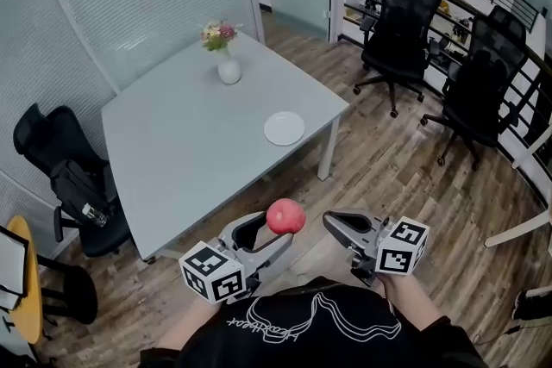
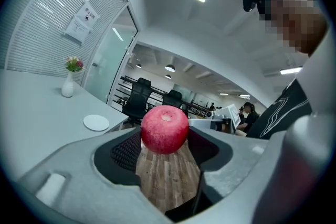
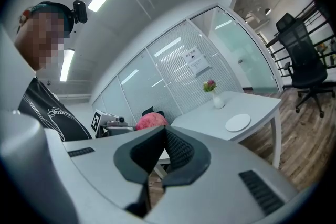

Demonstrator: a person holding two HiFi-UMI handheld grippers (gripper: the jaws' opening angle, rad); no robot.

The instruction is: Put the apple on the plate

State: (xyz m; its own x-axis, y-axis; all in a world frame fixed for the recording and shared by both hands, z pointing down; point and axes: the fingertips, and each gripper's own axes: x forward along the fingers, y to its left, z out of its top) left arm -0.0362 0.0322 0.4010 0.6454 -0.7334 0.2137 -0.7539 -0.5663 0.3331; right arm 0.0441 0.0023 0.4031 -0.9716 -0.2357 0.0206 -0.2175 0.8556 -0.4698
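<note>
Filling the room's middle, the grey table [image 1: 198, 142] stands ahead. The left gripper [image 1: 276, 230] and right gripper [image 1: 333, 222] hover short of it over the wood floor [image 1: 388, 177], the right one's jaws pressed together, empty. The white plate [image 1: 284, 128] lies near the table's right edge. Well apart from it, the red apple [image 1: 285, 216] sits pinched between the left jaws' tips.

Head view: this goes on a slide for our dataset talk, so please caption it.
Left gripper holds a red apple, short of the grey table where a bare white plate sits.
</note>
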